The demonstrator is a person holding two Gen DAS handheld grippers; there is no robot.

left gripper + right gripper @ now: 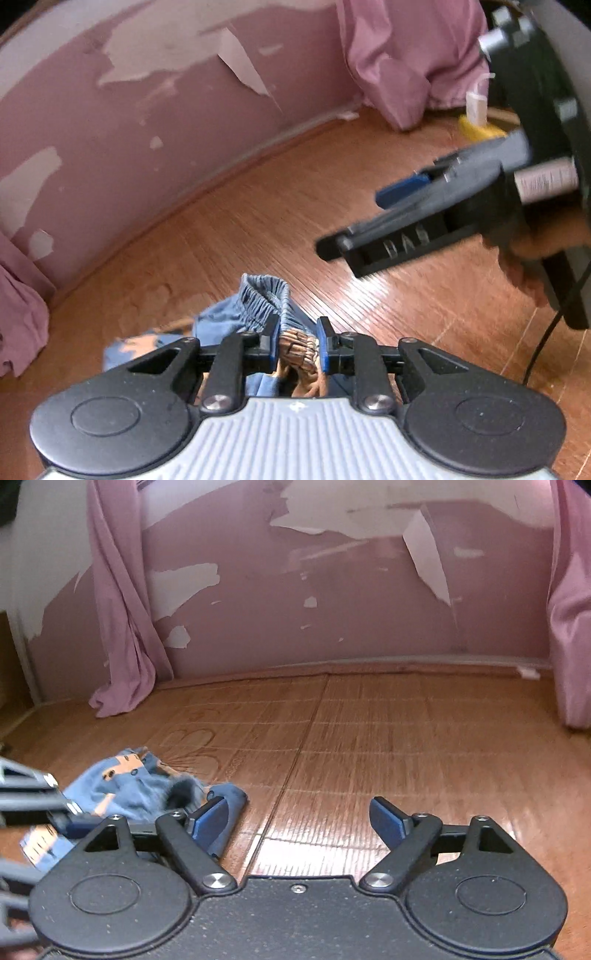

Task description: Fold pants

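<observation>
A small pair of blue fabric pants (255, 306) with orange patches and a gathered elastic waistband lies bunched on a glossy brown wood-pattern floor (258, 221), near a pink wall (147, 110) whose paint is peeling in pale patches. The left gripper (298, 345), black with blue finger pads, is clenched on the crumpled waistband, a wad of orange-printed cloth pinched between its two fingers. The right gripper (299, 821) hangs just beside the garment with its blue-padded fingers spread wide and nothing between them, only bare floor showing in the gap; in its own view the pants (140, 790) sit low at the left, touching its left finger's edge. A person's hand (535, 254) grips that tool's handle at the right of the left wrist view. Pink curtains (122, 627) drape to the floor at both sides of the wall.
</observation>
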